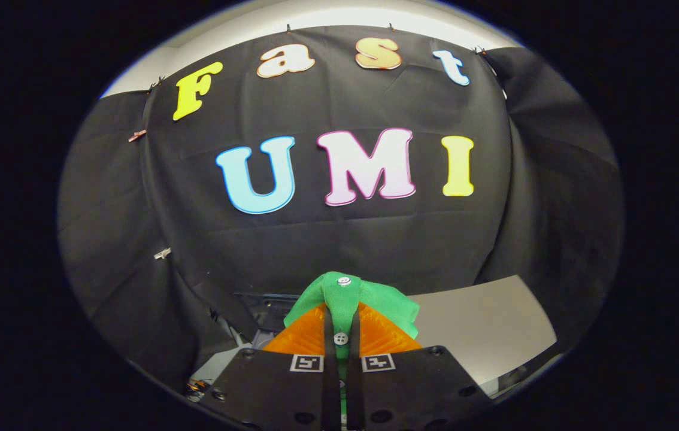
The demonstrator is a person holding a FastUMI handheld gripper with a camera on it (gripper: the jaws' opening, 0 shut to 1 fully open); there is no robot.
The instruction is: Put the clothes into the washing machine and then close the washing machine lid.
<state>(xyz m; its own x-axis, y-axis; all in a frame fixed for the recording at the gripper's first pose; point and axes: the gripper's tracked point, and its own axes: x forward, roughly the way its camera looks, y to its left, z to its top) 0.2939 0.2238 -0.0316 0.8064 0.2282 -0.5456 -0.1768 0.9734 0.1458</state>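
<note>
Pinching a green buttoned cloth garment (342, 299) tightly, the gripper (342, 335) is held raised with fingers nearly closed on its placket, lifted above the pale grey tabletop (483, 323), presumably for carrying to the washing machine.

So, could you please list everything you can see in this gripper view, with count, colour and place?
Green garment: one, green with white buttons, pinched between the fingers and bunched just beyond them.
Table: one, pale grey, beyond the fingers and beside the garment.
Dark object: one, black, just behind the garment; too hidden to identify.
Cloth wall: one, black, behind everything.
Gripper: one, fingers closed on the garment.
</note>
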